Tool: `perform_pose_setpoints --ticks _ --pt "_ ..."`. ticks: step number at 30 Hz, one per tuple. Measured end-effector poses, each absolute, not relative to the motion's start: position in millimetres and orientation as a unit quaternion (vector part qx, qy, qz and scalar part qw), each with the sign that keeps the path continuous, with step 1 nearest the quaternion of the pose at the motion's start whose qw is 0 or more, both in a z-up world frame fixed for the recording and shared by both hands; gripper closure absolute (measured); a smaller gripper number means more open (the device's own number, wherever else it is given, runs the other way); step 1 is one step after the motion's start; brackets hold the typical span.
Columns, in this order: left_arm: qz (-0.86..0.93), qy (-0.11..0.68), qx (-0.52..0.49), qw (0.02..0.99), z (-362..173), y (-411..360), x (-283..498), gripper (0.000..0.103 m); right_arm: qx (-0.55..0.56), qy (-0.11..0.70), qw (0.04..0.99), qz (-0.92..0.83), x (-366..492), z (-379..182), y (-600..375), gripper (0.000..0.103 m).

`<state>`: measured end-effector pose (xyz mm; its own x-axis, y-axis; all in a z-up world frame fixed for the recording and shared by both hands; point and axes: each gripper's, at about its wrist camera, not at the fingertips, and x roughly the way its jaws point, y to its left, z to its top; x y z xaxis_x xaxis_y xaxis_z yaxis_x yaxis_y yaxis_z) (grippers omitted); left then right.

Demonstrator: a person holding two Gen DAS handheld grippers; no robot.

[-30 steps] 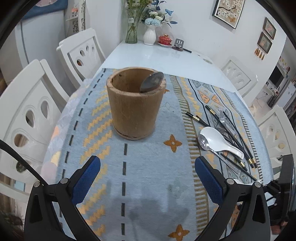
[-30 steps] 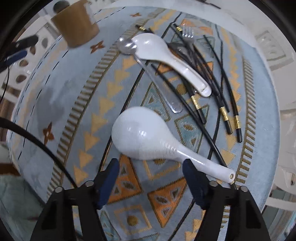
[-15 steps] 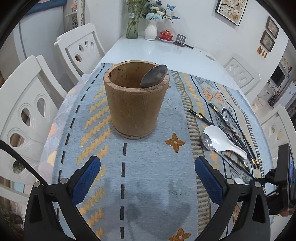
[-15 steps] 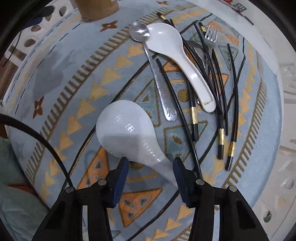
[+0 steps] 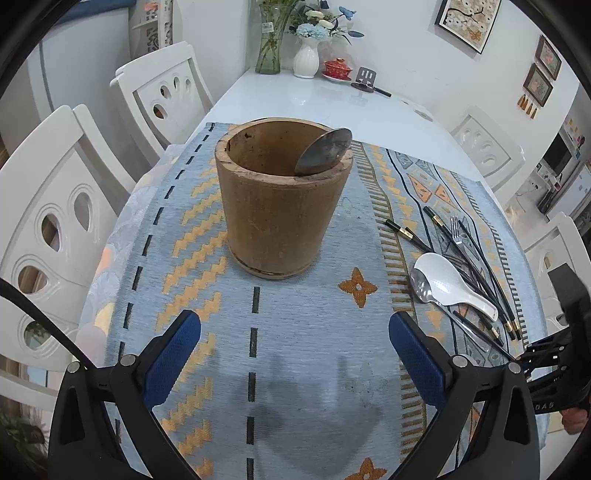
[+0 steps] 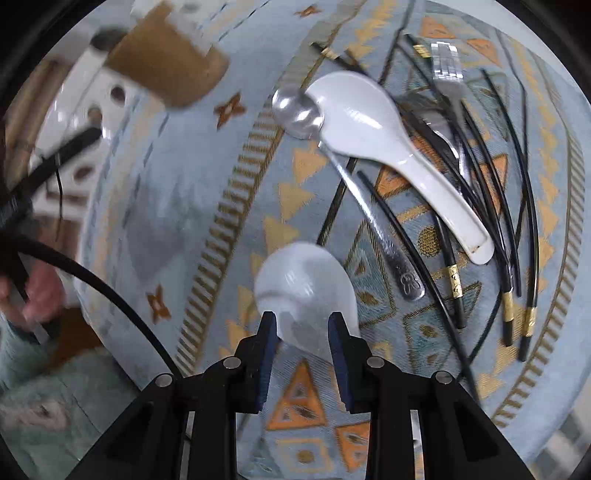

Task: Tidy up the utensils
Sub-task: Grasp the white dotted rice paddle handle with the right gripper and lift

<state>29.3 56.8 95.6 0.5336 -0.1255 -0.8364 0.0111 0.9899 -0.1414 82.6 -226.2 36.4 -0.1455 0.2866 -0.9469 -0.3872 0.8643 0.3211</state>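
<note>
Chairs (image 5: 70, 206), white with cut-out backs, line the left side of the table, and the left gripper (image 5: 295, 354) hovers with its blue pads spread wide and nothing between them, near the wooden cup (image 5: 280, 199) that stands upright on the patterned cloth (image 5: 303, 314). One metal spoon (image 5: 325, 151) already leans inside the cup, bowl up against the far right rim.

Right of the cup, well apart from it, lies the heap: a white ceramic spoon (image 6: 373, 129) overlapping a steel spoon (image 6: 299, 110), a fork (image 6: 448, 70) and several black chopsticks (image 6: 454, 280) crossing one another. Nearest the right gripper (image 6: 303, 332) is a second, larger white spoon (image 6: 303, 280). The jaws have just been closing, and its handle end now sits between the pads; the view is blurred, so I cannot tell whether they press it yet.

That spoon looks like glazed ceramic or hard plastic: stiff, smooth and likely slippery, and breakable if dropped on the hard tabletop beyond the cloth. I judge the narrow neck just behind the bowl the best hold, since the bowl is too broad and rounded to pinch and would carry most of the weight.

The cloth is a woven blue runner with orange triangles and dashes, soft enough to damp a slip. Beyond it the table is glossy white, with vases (image 5: 306, 59) of flowers at the far end, framed pictures (image 5: 469, 18) on the right wall.
</note>
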Motion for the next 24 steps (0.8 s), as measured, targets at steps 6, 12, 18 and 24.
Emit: perform_pose_setpoints --ticks 6,12,18,24 --pt "-0.035 0.484 -0.064 0.872 94.0 59.9 30.5 0.001 -0.064 0.735 0.615 0.279 82.4 17.9 -260.8 0.073" --pt "-0.036 0.486 -0.063 0.871 92.5 58.4 31.9 0.001 -0.053 0.747 0.582 0.318 90.7 2.2 -260.6 0.043" --pt "-0.043 0.49 -0.062 0.869 90.2 51.8 32.7 0.001 -0.112 0.716 0.623 0.293 83.9 3.9 -228.6 0.06" --pt "-0.044 0.489 -0.061 0.869 90.5 50.7 31.7 0.001 -0.092 0.689 0.668 0.265 80.5 24.7 -227.8 0.082"
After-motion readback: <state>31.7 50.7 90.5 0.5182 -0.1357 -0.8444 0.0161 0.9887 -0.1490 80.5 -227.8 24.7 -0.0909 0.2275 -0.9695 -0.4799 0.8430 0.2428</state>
